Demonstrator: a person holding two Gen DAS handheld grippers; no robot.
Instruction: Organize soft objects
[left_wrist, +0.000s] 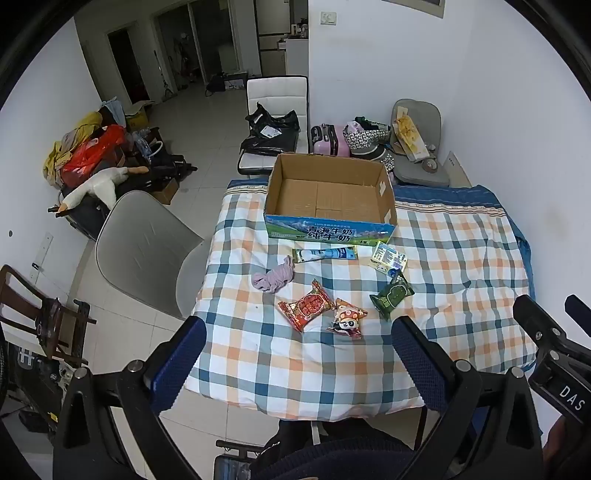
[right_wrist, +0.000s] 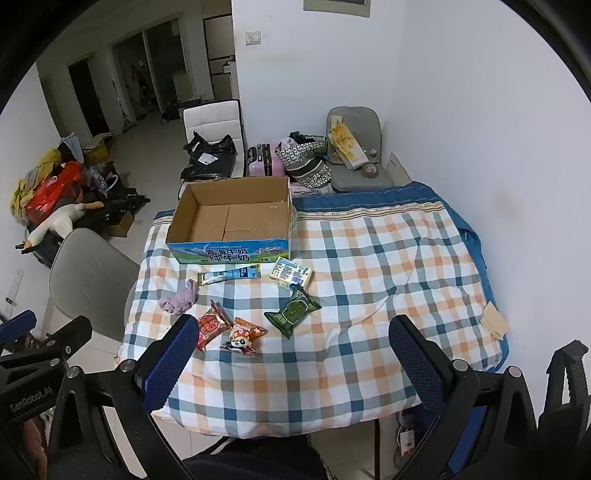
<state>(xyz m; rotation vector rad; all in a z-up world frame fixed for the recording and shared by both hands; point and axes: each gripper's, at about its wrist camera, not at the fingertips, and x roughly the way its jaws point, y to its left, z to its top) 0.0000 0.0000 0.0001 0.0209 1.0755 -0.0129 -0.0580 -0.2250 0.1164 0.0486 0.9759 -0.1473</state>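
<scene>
An open, empty cardboard box (left_wrist: 332, 199) (right_wrist: 229, 218) stands at the far side of the checked tablecloth (left_wrist: 461, 266) (right_wrist: 369, 266). In front of it lie a long blue-white tube pack (left_wrist: 325, 254) (right_wrist: 229, 276), a white-blue packet (left_wrist: 389, 257) (right_wrist: 291, 275), a purple cloth (left_wrist: 273, 278) (right_wrist: 179, 299), a green packet (left_wrist: 392, 297) (right_wrist: 292, 312), a red packet (left_wrist: 304, 305) (right_wrist: 211, 325) and a panda packet (left_wrist: 347, 318) (right_wrist: 243, 335). My left gripper (left_wrist: 299, 354) and right gripper (right_wrist: 291, 354) are open and empty, above the table's near edge.
A grey chair (left_wrist: 144, 251) (right_wrist: 92, 280) stands at the table's left. A white chair with a black bag (left_wrist: 273, 125) and a grey chair with clutter (left_wrist: 417, 147) stand behind the table. Bags and a plush goose (left_wrist: 99, 184) lie on the floor at the left.
</scene>
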